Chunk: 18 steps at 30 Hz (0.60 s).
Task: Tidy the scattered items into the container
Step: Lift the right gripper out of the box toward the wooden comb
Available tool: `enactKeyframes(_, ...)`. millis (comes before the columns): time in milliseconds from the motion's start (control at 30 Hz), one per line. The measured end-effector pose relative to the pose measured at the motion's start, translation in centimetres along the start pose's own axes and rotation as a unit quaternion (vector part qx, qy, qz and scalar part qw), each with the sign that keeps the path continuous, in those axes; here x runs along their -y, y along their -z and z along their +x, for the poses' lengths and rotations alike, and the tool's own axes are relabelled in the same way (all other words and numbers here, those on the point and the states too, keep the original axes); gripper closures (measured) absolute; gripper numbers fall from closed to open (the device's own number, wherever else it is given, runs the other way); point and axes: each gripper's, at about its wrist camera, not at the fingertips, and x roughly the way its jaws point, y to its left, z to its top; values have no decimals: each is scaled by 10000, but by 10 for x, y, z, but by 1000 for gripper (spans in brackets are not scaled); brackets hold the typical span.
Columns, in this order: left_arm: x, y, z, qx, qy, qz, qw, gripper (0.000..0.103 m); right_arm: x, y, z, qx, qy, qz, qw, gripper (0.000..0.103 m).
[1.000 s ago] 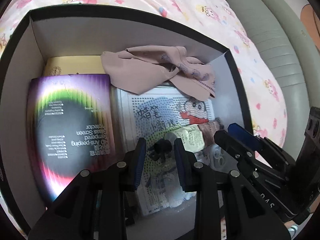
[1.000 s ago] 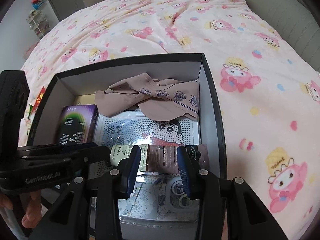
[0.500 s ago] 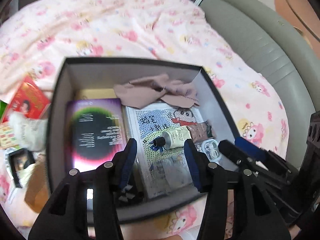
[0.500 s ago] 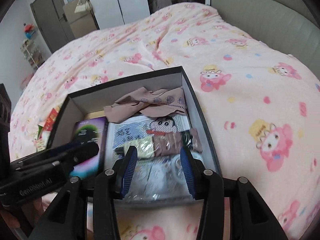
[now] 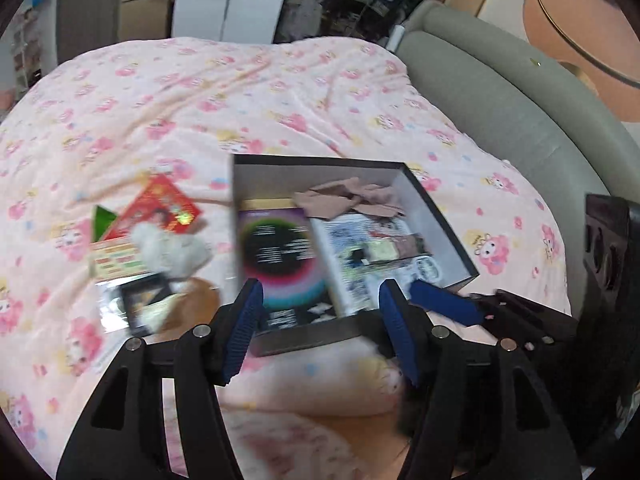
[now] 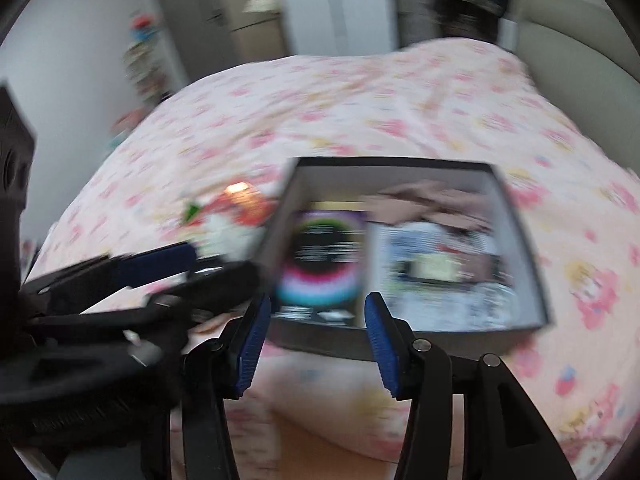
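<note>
A black box [image 5: 436,204] with grey inner walls lies on the pink bedspread; it also shows in the right wrist view [image 6: 524,240]. Inside are a purple packet [image 5: 276,248], a cartoon sheet [image 5: 352,236], a cream tube [image 5: 378,250] and a beige cloth [image 5: 352,200]. Left of the box lie scattered items: a red packet [image 5: 160,208], a white fluffy thing [image 5: 168,250], a colourful card [image 5: 114,260] and a dark packet [image 5: 138,308]. My left gripper [image 5: 322,332] is open and empty, above the box's near edge. My right gripper [image 6: 316,344] is open and empty, also near that edge.
A grey padded headboard [image 5: 512,112] runs along the right. Wardrobes and a door [image 5: 224,0] stand beyond the bed's far end. The pink patterned bedspread [image 5: 240,92] stretches behind the box. The right wrist view is blurred by motion.
Both grippers have pulled up and back out of the box, and their jaws have opened wider. The scattered items left of the box have come into view.
</note>
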Motion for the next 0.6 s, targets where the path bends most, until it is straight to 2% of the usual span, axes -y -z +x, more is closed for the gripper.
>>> enactKeyframes(33,-10,3,-7,58,-193,-225,9995,42,-16,-2,4,-16,-100,-185,9998,58)
enactKeyframes(100,-36,8,-22,144,-302,-463,9984,42,-44,-5,14,-20,-315,-492,9983,58)
enactKeyframes(200,-76,15,-37,252,-468,-776,9956,42,-67,-11,34,-209,-499,-589,9968,58)
enactKeyframes(333,-145,33,-39,43,-612,-1397,9883,46,-85,-18,67,-596,-752,-668,9931,58)
enactKeyframes(400,-172,40,-30,-165,-461,-1675,9847,50,-89,-19,83,-821,-891,-635,9906,58)
enactKeyframes(467,-202,53,-14,-451,-154,-2045,9777,63,-92,-18,100,-1089,-946,-558,9880,58)
enactKeyframes(600,-237,70,24,-1107,274,-2284,9669,68,-101,-6,122,-1435,-1064,-583,9822,58)
